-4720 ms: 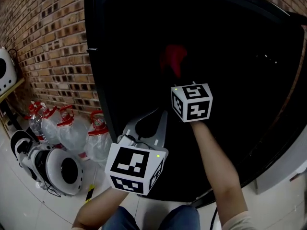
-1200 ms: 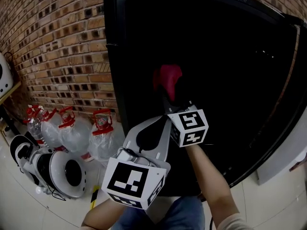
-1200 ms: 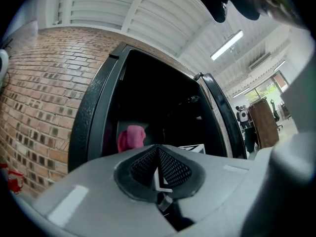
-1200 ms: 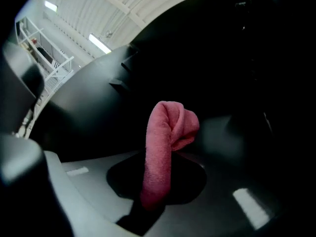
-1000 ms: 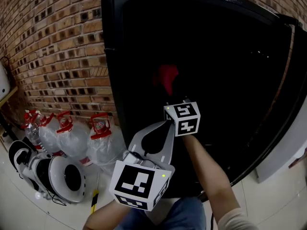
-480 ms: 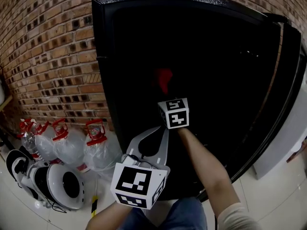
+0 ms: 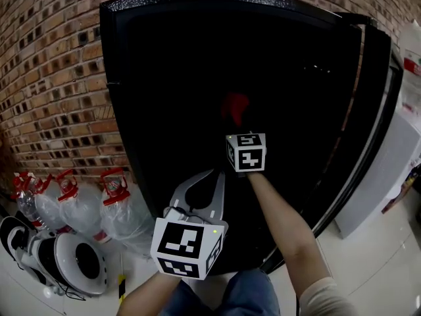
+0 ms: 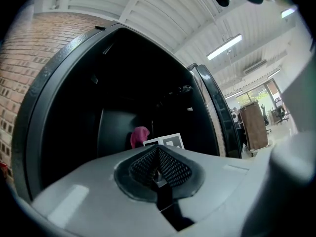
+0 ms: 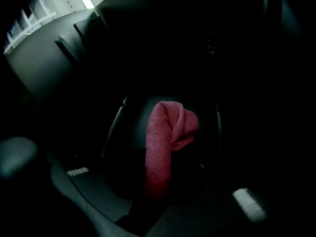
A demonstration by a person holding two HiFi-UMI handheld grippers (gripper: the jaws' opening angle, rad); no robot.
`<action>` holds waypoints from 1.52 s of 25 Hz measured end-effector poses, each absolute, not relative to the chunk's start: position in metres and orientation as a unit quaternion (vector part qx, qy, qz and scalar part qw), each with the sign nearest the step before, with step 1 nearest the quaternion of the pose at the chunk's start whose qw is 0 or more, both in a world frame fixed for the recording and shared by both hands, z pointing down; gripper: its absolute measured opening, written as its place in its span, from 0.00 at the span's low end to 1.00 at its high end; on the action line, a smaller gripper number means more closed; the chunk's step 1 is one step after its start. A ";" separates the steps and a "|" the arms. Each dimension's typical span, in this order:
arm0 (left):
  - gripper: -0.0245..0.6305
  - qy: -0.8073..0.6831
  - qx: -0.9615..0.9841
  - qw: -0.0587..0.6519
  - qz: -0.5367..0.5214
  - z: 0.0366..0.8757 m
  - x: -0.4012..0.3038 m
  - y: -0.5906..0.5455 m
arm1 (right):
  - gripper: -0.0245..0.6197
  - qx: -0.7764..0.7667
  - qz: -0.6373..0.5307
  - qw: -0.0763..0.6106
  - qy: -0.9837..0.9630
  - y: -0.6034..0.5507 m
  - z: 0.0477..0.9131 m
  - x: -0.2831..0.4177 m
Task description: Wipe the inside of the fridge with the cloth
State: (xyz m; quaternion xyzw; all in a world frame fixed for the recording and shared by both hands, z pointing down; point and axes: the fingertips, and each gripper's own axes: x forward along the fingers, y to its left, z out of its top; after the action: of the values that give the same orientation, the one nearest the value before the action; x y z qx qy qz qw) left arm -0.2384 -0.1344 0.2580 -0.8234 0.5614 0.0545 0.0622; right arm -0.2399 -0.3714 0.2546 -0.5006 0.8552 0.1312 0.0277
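Red brickwork [image 7: 52, 78] is running behind the tall black open fridge [image 7: 164, 64]. We are pinching the pink terry cloth [image 9: 163, 142] in our right claw [image 9: 148, 201], deep inside the fridge. Our left claw [image 8: 157, 174] is hovering closed and empty outside it. We are judging the wipe under way, extent unclear.

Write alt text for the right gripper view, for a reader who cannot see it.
A pink cloth, pinched in the right gripper, sticks up into the dark inside of a fridge. Its grey wall shows dimly.

A warehouse-like hall: brick wall [image 7: 52, 64], corrugated roof [image 8: 163, 9], strip lights [image 8: 224, 47], water jugs [image 7: 115, 206] on tiled floor [image 7: 388, 255].
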 end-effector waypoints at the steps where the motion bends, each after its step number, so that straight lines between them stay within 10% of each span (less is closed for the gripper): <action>1: 0.06 0.560 -0.825 0.062 0.054 0.259 -0.237 -0.135 | 0.13 -0.509 0.125 0.029 0.851 -0.374 0.254 -0.232; 38: 0.06 0.594 -0.803 0.033 0.045 0.284 -0.231 -0.155 | 0.13 -0.468 0.146 0.113 0.864 -0.173 0.243 -0.156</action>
State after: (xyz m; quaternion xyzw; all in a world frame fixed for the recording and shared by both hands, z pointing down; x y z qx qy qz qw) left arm -0.2311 -0.1549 0.2842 -0.8028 0.5936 0.0455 0.0330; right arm -0.1565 -0.1731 0.2426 -0.4676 0.8644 0.1465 0.1131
